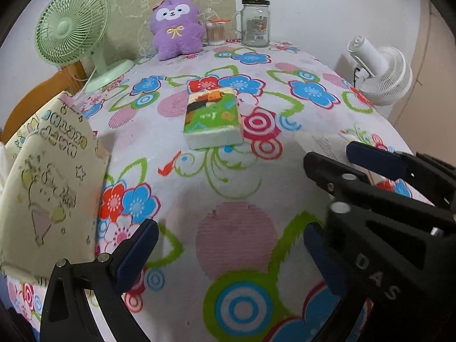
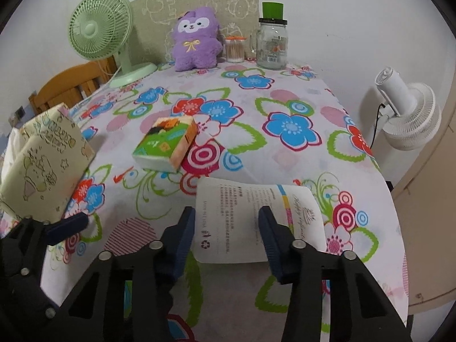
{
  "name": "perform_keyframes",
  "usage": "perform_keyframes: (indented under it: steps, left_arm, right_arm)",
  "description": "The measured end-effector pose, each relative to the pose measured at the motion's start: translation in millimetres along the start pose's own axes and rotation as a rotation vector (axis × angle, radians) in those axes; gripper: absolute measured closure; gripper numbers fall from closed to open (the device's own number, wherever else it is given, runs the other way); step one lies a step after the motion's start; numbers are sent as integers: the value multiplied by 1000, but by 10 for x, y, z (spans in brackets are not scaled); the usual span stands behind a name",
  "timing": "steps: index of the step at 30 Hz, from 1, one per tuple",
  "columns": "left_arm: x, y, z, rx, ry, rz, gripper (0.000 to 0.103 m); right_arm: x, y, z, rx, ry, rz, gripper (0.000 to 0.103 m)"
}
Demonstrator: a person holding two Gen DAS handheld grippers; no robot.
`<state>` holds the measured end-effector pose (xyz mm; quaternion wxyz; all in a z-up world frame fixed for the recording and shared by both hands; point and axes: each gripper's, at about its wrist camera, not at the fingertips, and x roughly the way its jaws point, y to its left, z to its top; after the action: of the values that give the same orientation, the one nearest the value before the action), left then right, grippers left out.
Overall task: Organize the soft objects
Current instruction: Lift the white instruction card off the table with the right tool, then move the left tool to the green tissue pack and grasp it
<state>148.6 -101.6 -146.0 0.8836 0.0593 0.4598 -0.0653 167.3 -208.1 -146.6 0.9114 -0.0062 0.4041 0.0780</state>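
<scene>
A green and orange tissue pack (image 1: 212,119) (image 2: 165,145) lies mid-table on the flowered cloth (image 2: 285,97). A purple plush toy (image 1: 175,27) (image 2: 196,40) sits upright at the back. A flat white printed pack (image 2: 242,213) (image 1: 322,142) lies near the front edge. My right gripper (image 2: 228,242) (image 1: 330,154) hangs over its near part, jaws partly apart, with the pack showing between the fingers and wider than their gap. I see no pad pressing it. My left gripper (image 1: 229,256) stands wide open over bare cloth, holding nothing; one of its blue fingertips (image 2: 68,225) shows in the right wrist view.
A cream patterned fabric bin (image 1: 48,185) (image 2: 42,165) stands at the left edge. At the back are a green fan (image 1: 71,28), a swab tub (image 1: 215,32) and a glass jar (image 1: 255,22). A white fan (image 2: 407,114) stands beyond the right edge.
</scene>
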Motion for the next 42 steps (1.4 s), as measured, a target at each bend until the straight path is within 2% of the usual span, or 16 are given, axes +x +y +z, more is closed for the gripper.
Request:
perform_keyframes:
  steps: [5,9,10,11,12,13,14,18,22,26,33,39,42]
  left_arm:
    - [71,4,142,5,-6,18,0]
    - [109,15,231,8,-6,22,0]
    - [116,13,247,10,-9,20,0]
    - [129,6,258,14,-6,20,0]
    - [149,-11,265,21,1,17,0]
    - [161,-27,264,27,4,11,0]
    - [170,-44,261,29,8,1,0]
    - [194,-133,238,40,0,10,0]
    - [232,-147,296,29,-6,22,0]
    - [318,-109,434,20,-26,87,0]
    - [414,-124,565,40,-52,109,0]
    - [381,-96,532,74,-37,97,0]
    - [371,-50,543,77,-44,101,0]
  right_arm:
    - [29,-69,130,28,-10,40,59]
    - [154,-134,286,82,4,119,59]
    - [185,-150,317,95,10,138,58]
    - [210,-159,349,99,14,148,51]
    - [211,-162,366,96,13,144,45]
    - [199,-162,373,91,7,134,32]
    - [178,-166,376,84,-1,120,28]
    - [92,-260,345,91,-22,82,25]
    - [83,-382,291,96,-4,55,25]
    - [73,-497,261,105,8,32,25]
    - [109,-652,258,120,21,6,24]
    - [166,-706,237,147,48,30,23]
    - [209,-667,245,148,55,41,18]
